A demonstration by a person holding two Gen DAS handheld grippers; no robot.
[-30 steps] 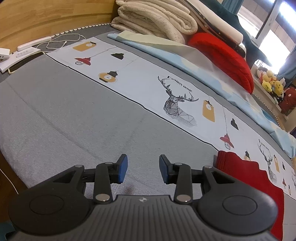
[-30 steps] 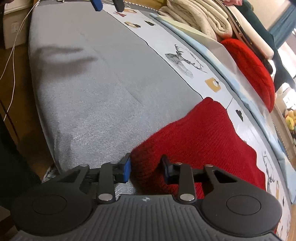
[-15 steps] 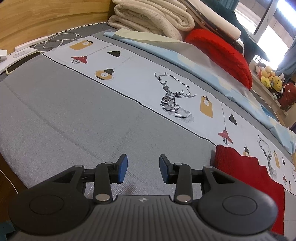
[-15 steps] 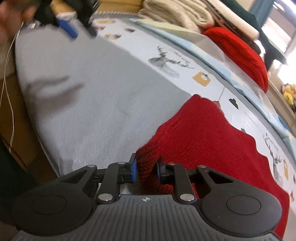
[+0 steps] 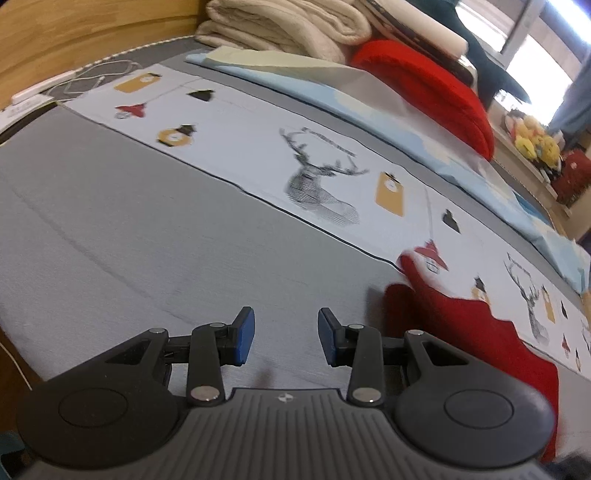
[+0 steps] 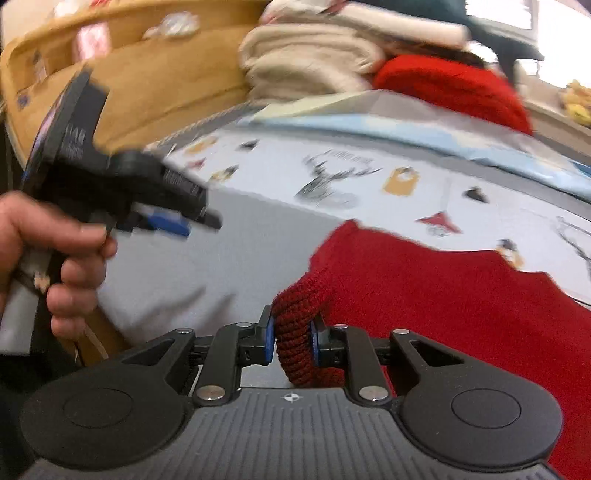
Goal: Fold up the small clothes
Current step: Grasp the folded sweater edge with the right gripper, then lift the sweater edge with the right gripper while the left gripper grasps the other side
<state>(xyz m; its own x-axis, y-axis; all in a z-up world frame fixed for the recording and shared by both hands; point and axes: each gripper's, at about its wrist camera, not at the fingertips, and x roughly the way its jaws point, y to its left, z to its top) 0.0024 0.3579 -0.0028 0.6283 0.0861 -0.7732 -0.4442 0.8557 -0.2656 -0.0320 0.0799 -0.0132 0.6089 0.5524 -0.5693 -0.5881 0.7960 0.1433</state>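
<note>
A small red knitted garment lies on the grey bed cover. My right gripper is shut on its near corner, and that thick knit edge is lifted off the bed between the blue pads. In the left wrist view the same red knit lies to the right, partly blurred. My left gripper stands open over bare grey cover, with nothing between its fingers. The right wrist view also shows the left gripper held by a hand at the left.
A printed runner with deer and lanterns crosses the bed behind the garment. Folded beige blankets, a red cushion and a pale blue sheet lie at the back. A wooden headboard and a power strip are far left.
My right gripper closed on the red garment's corner and rose with it, rolling as it went. The left gripper moved rightward, closer to the garment, still open.
</note>
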